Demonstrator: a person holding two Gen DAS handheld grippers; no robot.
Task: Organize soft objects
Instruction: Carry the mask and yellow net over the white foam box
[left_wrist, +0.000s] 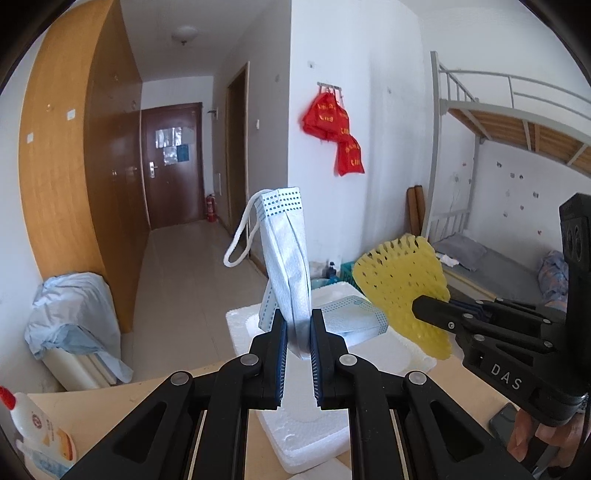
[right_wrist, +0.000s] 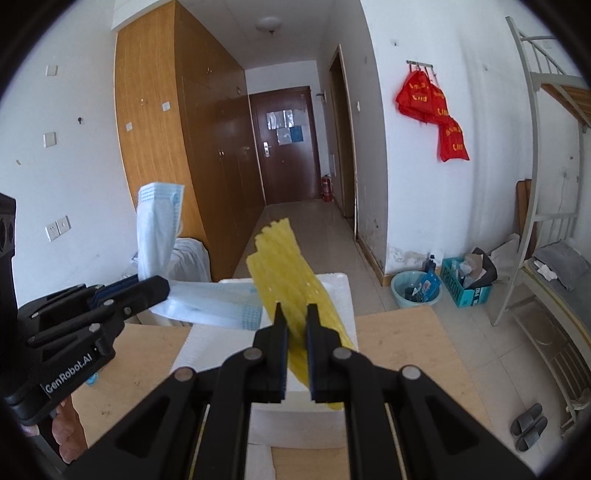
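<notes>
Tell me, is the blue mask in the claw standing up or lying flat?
Standing up. The left claw pinches the blue mask at its bottom, and it rises above the white foam box.

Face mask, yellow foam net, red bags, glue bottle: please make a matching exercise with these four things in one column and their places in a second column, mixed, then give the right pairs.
Things:
1. face mask
2. yellow foam net
3. red bags
4. glue bottle

Places:
A. hanging on the wall
B. held in the right hand-held gripper
C. standing on the table
D. held in the left hand-held gripper

Pairs: 1-D, 2-B, 3-A, 4-C
</notes>
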